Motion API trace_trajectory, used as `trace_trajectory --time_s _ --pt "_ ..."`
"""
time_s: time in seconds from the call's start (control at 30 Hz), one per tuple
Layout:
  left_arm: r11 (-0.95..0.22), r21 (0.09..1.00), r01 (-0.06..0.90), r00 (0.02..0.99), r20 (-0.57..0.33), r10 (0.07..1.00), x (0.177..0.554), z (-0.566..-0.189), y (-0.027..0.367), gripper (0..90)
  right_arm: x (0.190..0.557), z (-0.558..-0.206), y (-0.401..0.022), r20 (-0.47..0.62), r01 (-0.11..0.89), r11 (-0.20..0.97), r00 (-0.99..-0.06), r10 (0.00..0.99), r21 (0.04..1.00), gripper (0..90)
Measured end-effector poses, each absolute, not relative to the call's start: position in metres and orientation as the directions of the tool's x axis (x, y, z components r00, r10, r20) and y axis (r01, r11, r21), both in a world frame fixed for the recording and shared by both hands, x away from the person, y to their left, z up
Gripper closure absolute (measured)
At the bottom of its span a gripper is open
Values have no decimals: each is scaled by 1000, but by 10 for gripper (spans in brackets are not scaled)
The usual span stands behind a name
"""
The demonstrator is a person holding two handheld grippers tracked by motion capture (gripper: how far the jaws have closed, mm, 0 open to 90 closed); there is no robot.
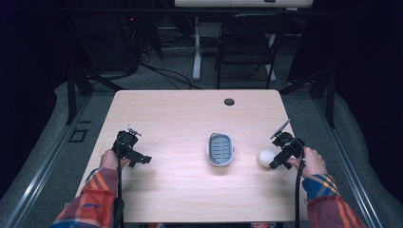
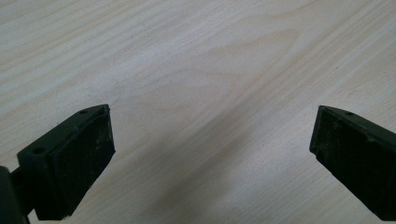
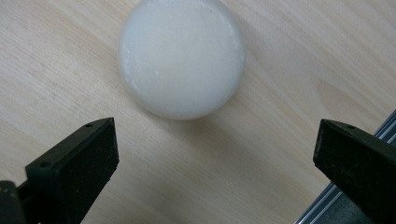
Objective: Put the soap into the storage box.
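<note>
I am hovering the right tongs, spread, near the soap; soap dish sitting empty; left tongs spread, idling.

A round white soap bar lies flat on the pale wood bench, towards the bench's right edge, at about 3 o'clock from the grey soap dish and near it but apart. In the right gripper view the soap bar looks smooth, matte and slightly translucent, with a softly rounded rim and a faint shadow under its lower edge. Nothing touches it.
</note>
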State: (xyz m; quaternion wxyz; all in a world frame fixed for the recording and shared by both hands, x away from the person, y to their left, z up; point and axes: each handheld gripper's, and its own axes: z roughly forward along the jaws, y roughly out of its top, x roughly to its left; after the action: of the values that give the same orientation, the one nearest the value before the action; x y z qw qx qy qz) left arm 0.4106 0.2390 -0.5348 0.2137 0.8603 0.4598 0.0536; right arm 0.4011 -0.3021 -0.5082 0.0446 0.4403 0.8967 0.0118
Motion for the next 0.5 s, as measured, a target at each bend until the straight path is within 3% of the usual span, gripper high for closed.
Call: trace_trajectory --time_s 0.03,0.5 --pt "-486 417 768 571 -104 814 411 -535 239 0 399 -515 -298 -39 818 555 -556 830 152 0" --pt "-490 416 766 576 -104 811 411 -535 238 0 415 -513 -286 -37 810 572 -573 819 131 0"
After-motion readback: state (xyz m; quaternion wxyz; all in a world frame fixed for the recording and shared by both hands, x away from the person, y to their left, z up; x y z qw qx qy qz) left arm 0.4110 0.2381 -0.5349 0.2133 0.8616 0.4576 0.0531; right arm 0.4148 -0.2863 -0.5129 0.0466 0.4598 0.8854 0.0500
